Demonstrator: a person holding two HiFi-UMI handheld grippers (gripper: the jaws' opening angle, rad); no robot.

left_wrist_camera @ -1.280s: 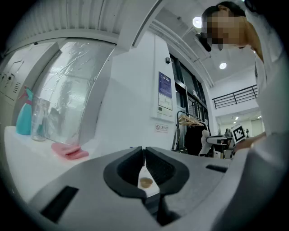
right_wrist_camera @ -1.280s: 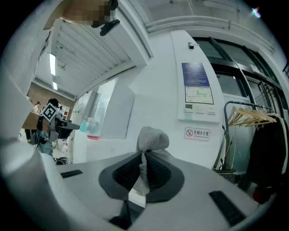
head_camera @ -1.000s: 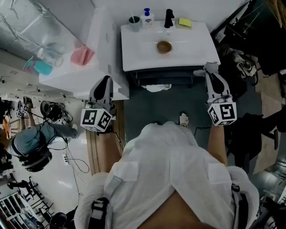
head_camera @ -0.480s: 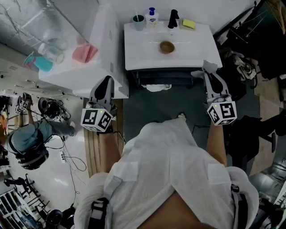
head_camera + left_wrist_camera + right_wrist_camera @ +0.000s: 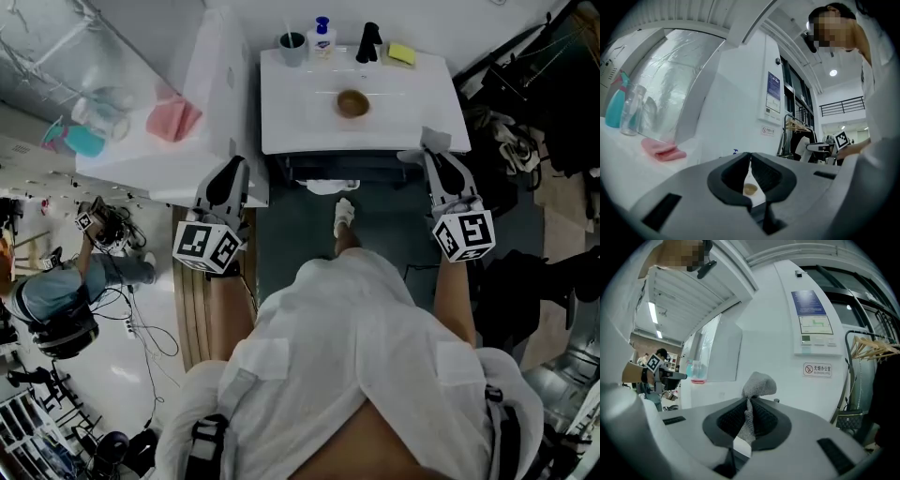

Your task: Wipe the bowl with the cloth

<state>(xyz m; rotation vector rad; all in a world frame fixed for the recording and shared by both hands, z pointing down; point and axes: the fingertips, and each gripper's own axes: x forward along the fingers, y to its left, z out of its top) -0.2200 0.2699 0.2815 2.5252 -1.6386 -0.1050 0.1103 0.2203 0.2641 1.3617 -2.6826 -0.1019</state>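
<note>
Two grippers, both closed: the right gripper (image 5: pixel 749 403) has its fingers clenched on a grey knit cloth (image 5: pixel 759 383), with a tuft poking past the tips; the left gripper (image 5: pixel 751 158) is clenched on nothing. The bowl (image 5: pixel 352 103) sits on the white bench (image 5: pixel 291 112), well ahead of both. Judgement: cloth soft and light, so the pinch should hold. Bowl small, rigid and likely to slide; steady it at the rim.
</note>
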